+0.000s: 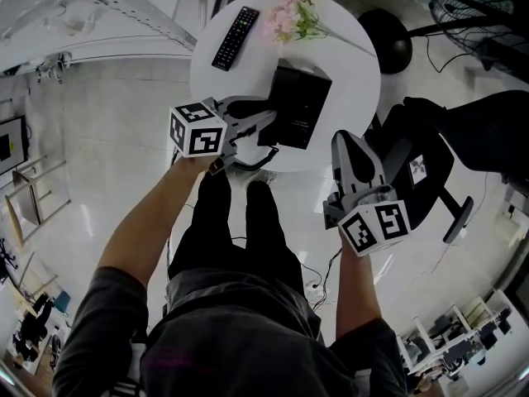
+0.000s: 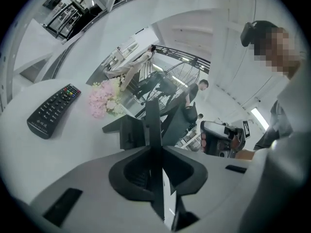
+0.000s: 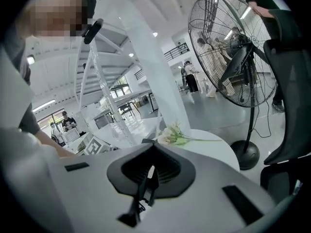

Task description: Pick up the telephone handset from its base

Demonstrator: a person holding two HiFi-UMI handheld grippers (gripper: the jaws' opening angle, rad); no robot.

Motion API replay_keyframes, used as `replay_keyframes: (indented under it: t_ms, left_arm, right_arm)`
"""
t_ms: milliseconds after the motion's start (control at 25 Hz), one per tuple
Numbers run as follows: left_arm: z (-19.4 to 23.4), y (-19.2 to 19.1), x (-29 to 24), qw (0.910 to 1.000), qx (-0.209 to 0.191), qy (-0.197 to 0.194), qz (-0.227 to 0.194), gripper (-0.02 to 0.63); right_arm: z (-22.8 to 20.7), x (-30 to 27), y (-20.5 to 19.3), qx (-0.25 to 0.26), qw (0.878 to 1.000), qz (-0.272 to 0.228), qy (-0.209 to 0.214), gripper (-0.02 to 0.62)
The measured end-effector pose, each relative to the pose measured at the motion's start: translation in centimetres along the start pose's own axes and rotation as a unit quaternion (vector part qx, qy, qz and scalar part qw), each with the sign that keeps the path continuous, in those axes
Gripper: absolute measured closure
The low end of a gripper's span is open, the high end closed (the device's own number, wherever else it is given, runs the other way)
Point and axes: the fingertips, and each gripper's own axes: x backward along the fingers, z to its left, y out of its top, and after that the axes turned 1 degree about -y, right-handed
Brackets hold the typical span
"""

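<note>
The black telephone base (image 1: pixel 299 106) lies on the round white table (image 1: pixel 347 64). My left gripper (image 1: pixel 266 121) reaches over the table's near edge and is shut on the black handset (image 1: pixel 245 105), which is just left of the base. In the left gripper view the handset (image 2: pixel 152 125) stands as a thin dark slab pinched between the jaws, with the base (image 2: pixel 127 132) behind it. A dark cord (image 1: pixel 241 162) hangs below the gripper. My right gripper (image 1: pixel 351 143) is off the table's right edge, shut, with nothing between its fingers (image 3: pixel 146 176).
A black remote (image 1: pixel 235 37) and pink flowers (image 1: pixel 291 15) lie on the far part of the table. A standing fan (image 1: pixel 488 7) with a round base (image 1: pixel 388 40) is at the right. A black office chair (image 1: pixel 430 164) is beside my right gripper.
</note>
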Motion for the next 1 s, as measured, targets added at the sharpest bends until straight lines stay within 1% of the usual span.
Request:
replay_keyframes:
  t_ms: [160, 480, 640, 880, 1000]
  left_arm:
    - [-1.5, 1.6, 2.0, 0.9999, -0.009, -0.002, -0.011, 0.528]
    - [-5.8, 6.4, 5.6, 0.998, -0.047, -0.012, -0.041, 0.528]
    - [-7.8, 8.5, 7.2, 0.9967, -0.058, -0.018, -0.054, 0.528]
    - [-11.0, 11.3, 9.5, 0.9932, -0.08, -0.033, -0.078, 0.528]
    - [-12.6, 12.8, 10.4, 0.9913, -0.095, -0.034, -0.084, 0.528]
  right_arm:
    - [0.9, 0.3, 1.4, 0.006, 1.0, -0.011, -0.004, 0.584]
    - [2.6, 1.6, 5.0, 0.016, 0.999, -0.046, -0.017, 0.584]
    - [3.6, 2.4, 6.8, 0.025, 0.998, -0.06, -0.019, 0.584]
    - [5.2, 3.7, 9.5, 0.033, 0.996, -0.084, -0.028, 0.583]
    - [6.0, 4.4, 10.6, 0.033, 0.994, -0.096, -0.03, 0.584]
